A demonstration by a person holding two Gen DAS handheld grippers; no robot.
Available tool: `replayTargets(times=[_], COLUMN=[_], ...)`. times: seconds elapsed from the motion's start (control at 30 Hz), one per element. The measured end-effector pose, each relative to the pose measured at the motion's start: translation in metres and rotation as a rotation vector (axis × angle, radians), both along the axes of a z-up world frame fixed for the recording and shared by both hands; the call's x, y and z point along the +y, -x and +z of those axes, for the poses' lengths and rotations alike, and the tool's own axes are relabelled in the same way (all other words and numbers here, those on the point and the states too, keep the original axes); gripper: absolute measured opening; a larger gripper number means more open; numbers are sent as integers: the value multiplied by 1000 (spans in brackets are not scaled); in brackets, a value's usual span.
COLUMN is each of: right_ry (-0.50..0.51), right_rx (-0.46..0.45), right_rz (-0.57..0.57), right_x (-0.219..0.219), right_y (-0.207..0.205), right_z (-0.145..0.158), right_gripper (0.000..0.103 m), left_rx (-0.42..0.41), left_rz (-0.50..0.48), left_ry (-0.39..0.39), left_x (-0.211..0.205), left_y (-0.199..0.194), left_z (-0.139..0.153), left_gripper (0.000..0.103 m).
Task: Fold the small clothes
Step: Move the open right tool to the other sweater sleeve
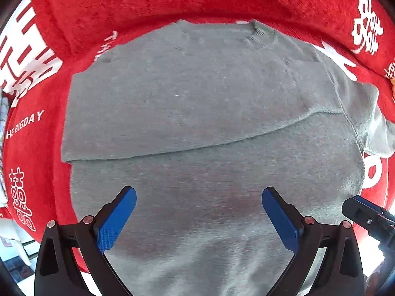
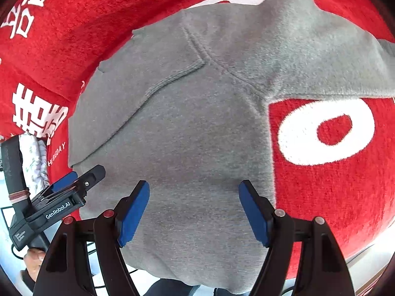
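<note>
Left gripper (image 1: 198, 194): jaws apart, nothing between, above sweater's lower half
Right gripper (image 2: 193, 187): jaws apart, empty, above sweater's body near its sleeve
Grey sweater (image 1: 197, 98): flat on red cloth (image 1: 148, 2), one sleeve folded across chest

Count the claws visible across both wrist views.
2. Left claw, open over the grey sweater's lower half; right claw, open over the sweater near its right edge. Each also shows in the other's view.
</note>
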State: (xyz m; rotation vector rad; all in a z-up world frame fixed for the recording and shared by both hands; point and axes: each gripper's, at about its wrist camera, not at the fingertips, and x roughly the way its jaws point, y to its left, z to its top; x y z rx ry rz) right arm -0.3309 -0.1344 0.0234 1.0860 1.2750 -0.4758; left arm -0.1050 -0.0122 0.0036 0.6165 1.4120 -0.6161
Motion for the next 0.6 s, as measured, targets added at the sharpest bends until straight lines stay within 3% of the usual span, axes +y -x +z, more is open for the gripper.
replayTargets(times=[0.23, 0.37, 0.6], right_ry=[-43, -98, -67], right_rx=[-36, -88, -99], right_rz=[-34, -119, -276], right_x=[-13, -32, -86], right_y=[14, 34, 94], right_z=[-5, -9, -8], right_gripper=[78, 78, 78], left_rx=[29, 29, 40], left_rz=[-30, -58, -99], left_ry=[-10, -8, 7], left_x=[-22, -43, -83], left_y=[22, 38, 65], left_z=[0, 1, 4], left_gripper=[102, 102, 102])
